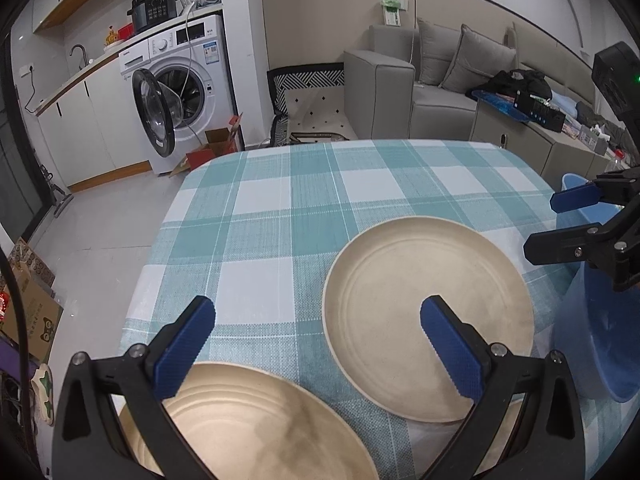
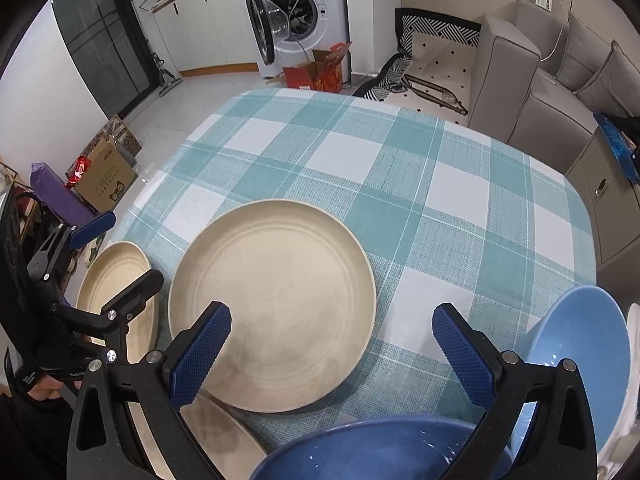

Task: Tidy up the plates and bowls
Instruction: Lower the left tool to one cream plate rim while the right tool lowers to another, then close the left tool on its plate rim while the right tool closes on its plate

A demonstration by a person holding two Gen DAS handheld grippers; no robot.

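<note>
Three beige plates lie on the checked tablecloth. The middle plate (image 2: 272,304) (image 1: 400,280) lies flat just ahead of my right gripper (image 2: 332,316), which is open and holds nothing. A second plate (image 1: 248,420) (image 2: 116,280) sits near the table's left edge, under my open left gripper (image 1: 318,312) (image 2: 136,246). The third plate (image 2: 216,440) is half hidden beneath my right gripper's left finger. A dark blue bowl (image 2: 360,452) sits right below the right gripper, and a light blue bowl (image 2: 580,344) (image 1: 592,340) tilts beside it. In the left wrist view the right gripper (image 1: 542,224) hovers above the bowls.
The tablecloth (image 2: 360,168) is bare across its far half. A white dish edge (image 2: 634,340) shows at the far right. Beyond the table are a washing machine (image 1: 180,80) with its door open, cardboard boxes (image 2: 104,180) on the floor and a grey sofa (image 1: 400,92).
</note>
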